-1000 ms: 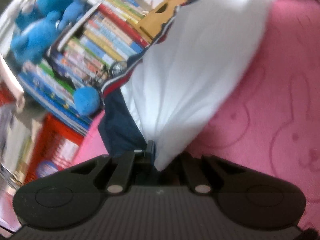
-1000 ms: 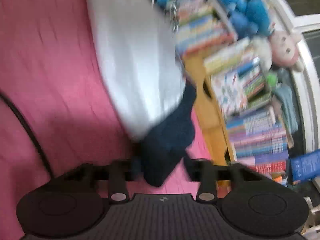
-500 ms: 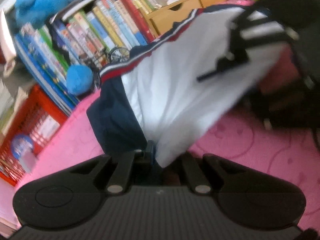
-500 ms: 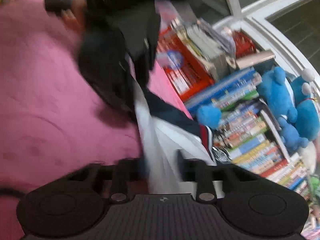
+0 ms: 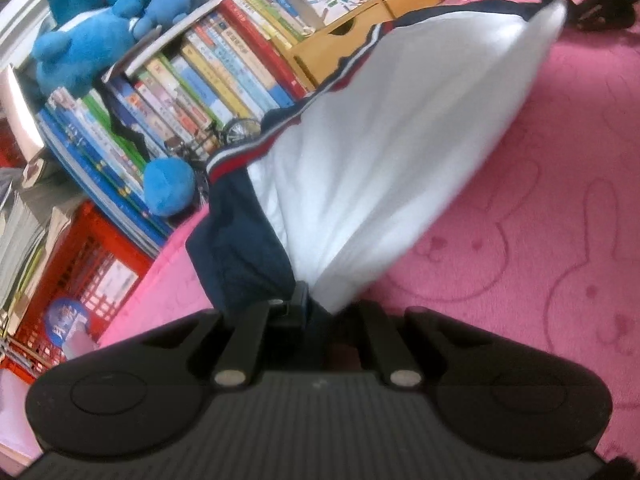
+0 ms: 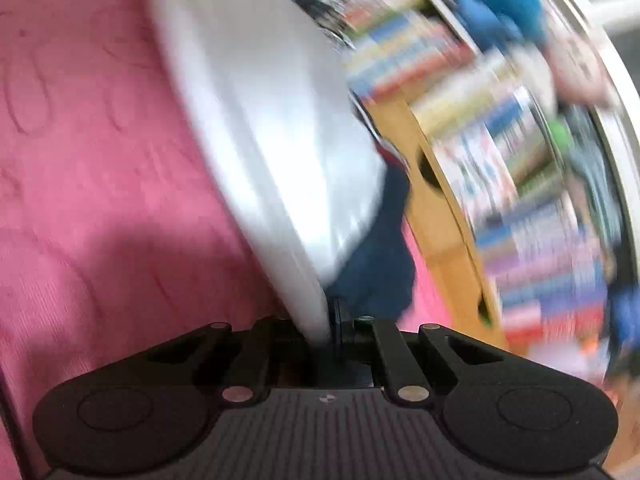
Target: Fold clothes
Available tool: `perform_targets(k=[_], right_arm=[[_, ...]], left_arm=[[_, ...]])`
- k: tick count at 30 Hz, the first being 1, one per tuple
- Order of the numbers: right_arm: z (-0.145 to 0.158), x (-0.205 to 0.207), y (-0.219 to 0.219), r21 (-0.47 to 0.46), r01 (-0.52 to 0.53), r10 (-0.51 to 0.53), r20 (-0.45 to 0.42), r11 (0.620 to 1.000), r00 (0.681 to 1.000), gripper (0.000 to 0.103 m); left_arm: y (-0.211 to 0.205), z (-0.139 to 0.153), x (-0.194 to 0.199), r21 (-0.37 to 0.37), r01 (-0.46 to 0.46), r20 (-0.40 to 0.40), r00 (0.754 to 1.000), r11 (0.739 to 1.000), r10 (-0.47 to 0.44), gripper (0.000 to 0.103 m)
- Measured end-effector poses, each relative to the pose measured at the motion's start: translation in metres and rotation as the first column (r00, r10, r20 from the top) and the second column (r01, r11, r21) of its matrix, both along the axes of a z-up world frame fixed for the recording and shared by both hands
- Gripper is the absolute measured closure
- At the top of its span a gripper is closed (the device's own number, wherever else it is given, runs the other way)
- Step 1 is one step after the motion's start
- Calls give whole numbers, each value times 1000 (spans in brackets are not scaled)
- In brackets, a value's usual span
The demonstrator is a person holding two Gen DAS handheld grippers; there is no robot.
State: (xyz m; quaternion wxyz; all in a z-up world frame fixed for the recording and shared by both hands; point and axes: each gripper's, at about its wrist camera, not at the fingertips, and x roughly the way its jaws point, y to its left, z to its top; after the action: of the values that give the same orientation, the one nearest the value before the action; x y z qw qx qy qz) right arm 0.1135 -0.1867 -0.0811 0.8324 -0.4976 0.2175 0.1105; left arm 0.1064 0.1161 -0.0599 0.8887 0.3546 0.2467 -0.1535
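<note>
A white garment (image 5: 372,168) with navy sleeves and a red-white-navy striped trim hangs stretched above the pink blanket (image 5: 540,240). My left gripper (image 5: 308,300) is shut on one corner of it, next to a navy sleeve (image 5: 240,256). My right gripper (image 6: 334,320) is shut on the other end, where white cloth (image 6: 272,120) and a navy sleeve (image 6: 380,256) meet. The right gripper also shows dark at the top right of the left wrist view (image 5: 592,4). The right wrist view is blurred.
A row of books (image 5: 192,92) and blue plush toys (image 5: 92,36) line the blanket's far edge. A wooden drawer box (image 5: 360,36) and a red crate (image 5: 76,280) stand there too. The blanket carries a rabbit pattern.
The right gripper swung away from the left one and back, and the shirt is pulled out long between them again. The left gripper kept its hold and turned a little.
</note>
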Motion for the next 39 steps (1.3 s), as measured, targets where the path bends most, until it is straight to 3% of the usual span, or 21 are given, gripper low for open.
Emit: perform_targets(k=[4, 6, 12, 15, 18, 23, 31, 33, 36, 38, 39], right_arm=[[-2, 0, 6, -15, 8, -7, 37, 1000, 999, 97], [9, -10, 6, 0, 6, -6, 95, 1000, 995, 97], [59, -82, -9, 78, -40, 23, 204, 996, 979, 97], [57, -129, -18, 143, -29, 2, 180, 989, 984, 96], [36, -156, -25, 174, 4, -22, 99, 985, 995, 95], [8, -172, -32, 193, 39, -49, 46, 980, 998, 90], [12, -184, -65, 245, 110, -117, 13, 963, 993, 85], [16, -185, -77, 274, 164, -169, -4, 948, 986, 85], [35, -193, -93, 416, 221, -227, -37, 882, 973, 80], [53, -199, -99, 529, 242, -257, -46, 813, 965, 61], [63, -200, -99, 593, 230, -257, -40, 772, 965, 58]], left_arm=[[-2, 10, 4, -29, -69, -32, 997, 997, 68, 96], [0, 24, -4, -70, -111, -6, 994, 991, 111, 96], [13, 68, -65, -128, -86, 17, 996, 988, 89, 96], [13, 63, -96, -121, -54, -29, 998, 991, 51, 94], [10, 35, -109, -72, -48, -100, 994, 996, 41, 91], [11, 21, -121, -46, -35, -52, 998, 998, 33, 88], [25, 23, -142, -40, -47, -37, 998, 998, 46, 76], [33, 28, -149, -77, -87, -53, 995, 993, 83, 73], [51, 43, -161, -170, -166, -68, 985, 971, 156, 69], [60, 58, -169, -278, -215, -60, 977, 936, 206, 65], [62, 67, -171, -349, -238, -53, 971, 906, 235, 61]])
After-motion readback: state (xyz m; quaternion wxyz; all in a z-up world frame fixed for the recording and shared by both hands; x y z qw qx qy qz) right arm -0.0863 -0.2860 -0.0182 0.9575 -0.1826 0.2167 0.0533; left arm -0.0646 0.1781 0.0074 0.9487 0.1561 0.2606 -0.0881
